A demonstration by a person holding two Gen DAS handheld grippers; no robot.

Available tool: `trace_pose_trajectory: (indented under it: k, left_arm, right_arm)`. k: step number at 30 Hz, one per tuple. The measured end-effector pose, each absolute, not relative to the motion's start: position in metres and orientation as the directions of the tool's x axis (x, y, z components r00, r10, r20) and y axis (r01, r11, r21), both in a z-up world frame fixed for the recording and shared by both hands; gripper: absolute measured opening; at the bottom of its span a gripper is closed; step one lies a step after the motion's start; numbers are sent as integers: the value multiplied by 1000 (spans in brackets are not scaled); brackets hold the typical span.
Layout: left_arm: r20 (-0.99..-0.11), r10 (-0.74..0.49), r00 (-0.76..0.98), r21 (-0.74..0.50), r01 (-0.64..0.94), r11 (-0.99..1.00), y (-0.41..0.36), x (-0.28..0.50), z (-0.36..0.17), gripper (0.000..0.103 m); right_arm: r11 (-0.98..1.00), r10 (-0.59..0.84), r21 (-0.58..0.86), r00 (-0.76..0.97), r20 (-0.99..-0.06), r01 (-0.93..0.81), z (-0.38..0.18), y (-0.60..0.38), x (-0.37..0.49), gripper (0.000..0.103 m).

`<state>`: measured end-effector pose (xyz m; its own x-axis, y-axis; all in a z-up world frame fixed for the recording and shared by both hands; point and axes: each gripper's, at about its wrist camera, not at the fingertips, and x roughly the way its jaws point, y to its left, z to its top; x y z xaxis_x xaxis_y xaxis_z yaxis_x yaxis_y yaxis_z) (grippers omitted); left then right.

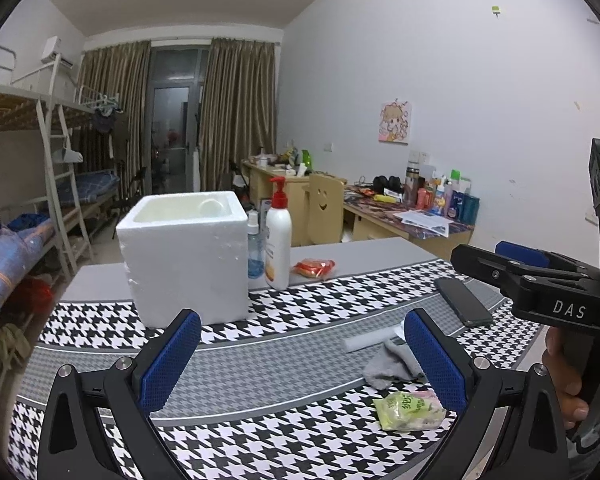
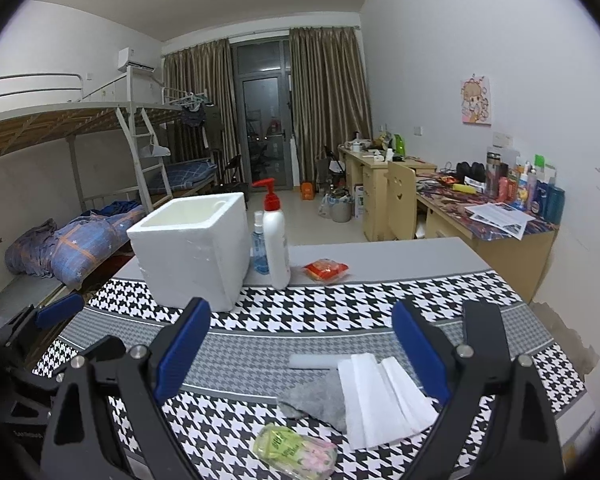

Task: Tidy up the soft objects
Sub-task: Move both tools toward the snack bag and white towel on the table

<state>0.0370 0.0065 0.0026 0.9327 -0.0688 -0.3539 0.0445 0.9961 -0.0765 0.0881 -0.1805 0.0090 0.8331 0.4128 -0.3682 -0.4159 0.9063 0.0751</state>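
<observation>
Both grippers, left gripper (image 1: 302,354) and right gripper (image 2: 300,344), are spread wide over the houndstooth mat (image 2: 300,308), gray sock (image 2: 320,398) between them, foam box (image 2: 192,248) behind.

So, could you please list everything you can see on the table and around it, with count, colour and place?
foam box: 1, white, open top, back left of the table
pump bottle: 1, white with red pump, right of the foam box
spray bottle: 1, clear blue, between box and pump bottle
snack packet: 1, red-orange, on the grey strip, right of the bottles
foam strip: 1, white, near centre
sock: 1, grey, crumpled, near right
folded tissues: 1 stack, white, overlapping the sock
tissue pack: 1, green and pink, front edge
phone: 1, dark, right side
tablecloth: 1, black-white houndstooth
left gripper: blue pads, open
right gripper: blue pads, open
</observation>
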Motion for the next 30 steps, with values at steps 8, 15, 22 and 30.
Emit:
trace_pose_trajectory:
  k: [8,15,22,30]
  left_arm:
    - [-370,-96,924,-71,74,995,-6,44,-6,102]
    - [-407,-135,904,-89,108,990,-14,53,-18,102]
    - [-444,-153,883,-86,128,988,-25,62,-32,102]
    - [-478,-174,861,-79,155,985,-36,71,-43,102]
  right_arm:
    - [917,392,84,836,-384,-391,0,-194,92,95]
    - [926,370,95,835,-407,-365,-12,-204,95,95]
    - [938,342,101,836,-429,-332,-23,-216,99,95]
    - [948,313,96,840,-444,-303,-35,-223,102,95]
